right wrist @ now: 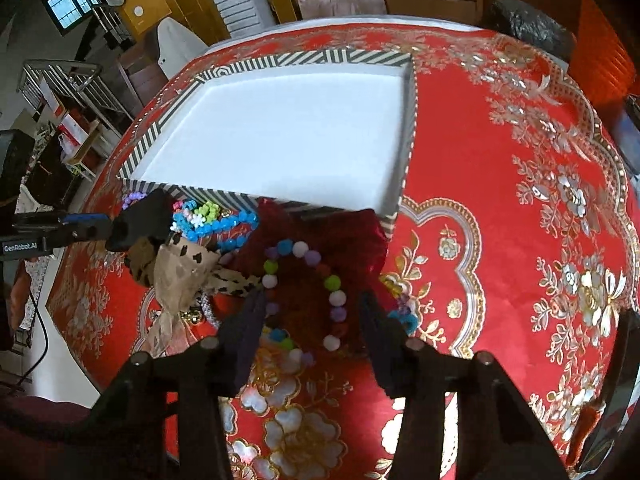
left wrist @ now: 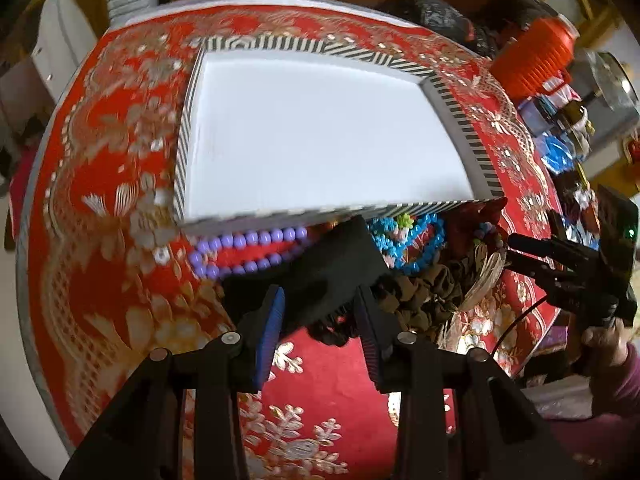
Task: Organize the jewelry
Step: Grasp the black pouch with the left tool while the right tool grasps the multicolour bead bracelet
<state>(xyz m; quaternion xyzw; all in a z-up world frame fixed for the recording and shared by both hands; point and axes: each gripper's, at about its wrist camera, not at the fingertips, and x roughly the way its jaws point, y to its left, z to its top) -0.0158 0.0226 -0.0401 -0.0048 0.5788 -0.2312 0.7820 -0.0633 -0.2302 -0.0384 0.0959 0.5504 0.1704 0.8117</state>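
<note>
A striped box with a white inside (left wrist: 320,128) (right wrist: 280,136) lies on the red tablecloth. In front of it is a heap of jewelry and hair ties: purple beads (left wrist: 248,240), blue beads (left wrist: 420,240) (right wrist: 224,228), a pompom necklace (right wrist: 320,280) on a dark red scrunchie (right wrist: 304,248), and a leopard bow (right wrist: 188,268). My left gripper (left wrist: 320,304) is shut on a black cloth piece (left wrist: 332,268) (right wrist: 140,220). My right gripper (right wrist: 312,312) is open, its fingers either side of the pompom necklace.
The round table (right wrist: 520,200) carries a red and gold floral cloth. An orange lantern (left wrist: 536,56) and assorted clutter stand at the right in the left wrist view. A black bag (right wrist: 532,28) sits at the far edge. Chairs stand behind the table.
</note>
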